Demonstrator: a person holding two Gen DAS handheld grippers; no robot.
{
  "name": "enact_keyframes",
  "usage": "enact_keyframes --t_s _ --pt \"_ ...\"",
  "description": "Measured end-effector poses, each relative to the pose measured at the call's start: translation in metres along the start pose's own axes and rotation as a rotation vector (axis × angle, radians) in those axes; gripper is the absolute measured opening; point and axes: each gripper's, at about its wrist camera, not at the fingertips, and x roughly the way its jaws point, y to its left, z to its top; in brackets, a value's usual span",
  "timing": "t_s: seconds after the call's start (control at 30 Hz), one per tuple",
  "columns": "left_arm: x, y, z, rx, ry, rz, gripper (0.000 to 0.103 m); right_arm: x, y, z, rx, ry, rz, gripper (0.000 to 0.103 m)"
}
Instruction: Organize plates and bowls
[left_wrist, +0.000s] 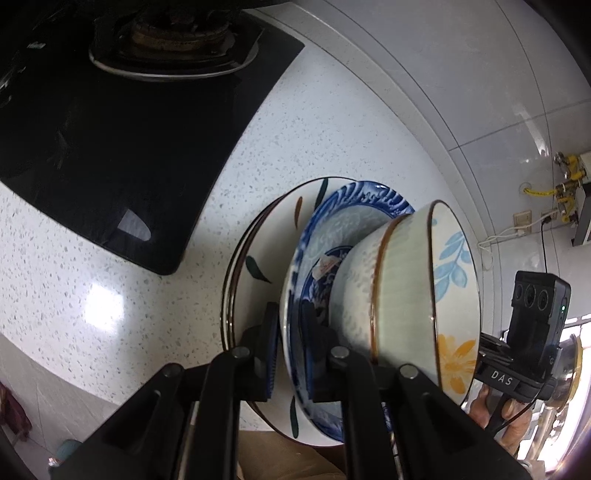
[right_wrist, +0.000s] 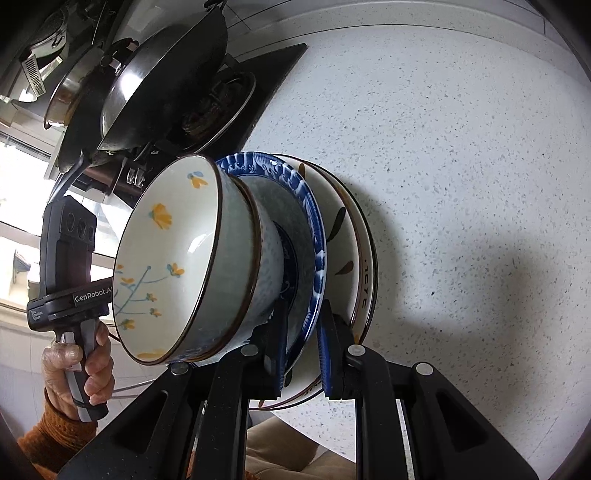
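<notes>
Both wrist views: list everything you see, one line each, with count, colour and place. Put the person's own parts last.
Floral bowls: two nested, pale green with yellow flowers, top of the stack.
Blue plate: one, blue patterned, under the bowls.
Leaf plates: at least two, white with dark leaves, stack bottom.
Countertop: one, white speckled.
Stove: one, black, beyond the stack.
Wok: one, steel, on the stove.
Left gripper: black, shut on the blue plate.
Right gripper: black, shut on the blue plate.
Hand: one, orange sleeve.

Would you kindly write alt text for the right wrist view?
The right gripper clamps the rim of a blue patterned plate holding a floral bowl, stacked on a leaf-painted plate over a speckled countertop.
</notes>
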Motion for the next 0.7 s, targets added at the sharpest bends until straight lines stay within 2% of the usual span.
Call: enact_keyframes --t_s 0.17,0.37,0.7 --pt "0.001 0.002 -0.003 0.03 -0.011 -0.031 0.01 0.001 0.006 -0.002 -0.01 -0.019 -0.036 0.014" --pt "0.002 -0.007 -0.002 0.126 -0.008 -0.01 0.013 0.001 0.011 -0.006 0.022 -0.053 -0.072 0.014" --pt "0.002 -0.013 -0.003 0.226 -0.02 0.005 0.015 -0.001 0.016 -0.014 0.041 -0.12 -0.128 0.014"
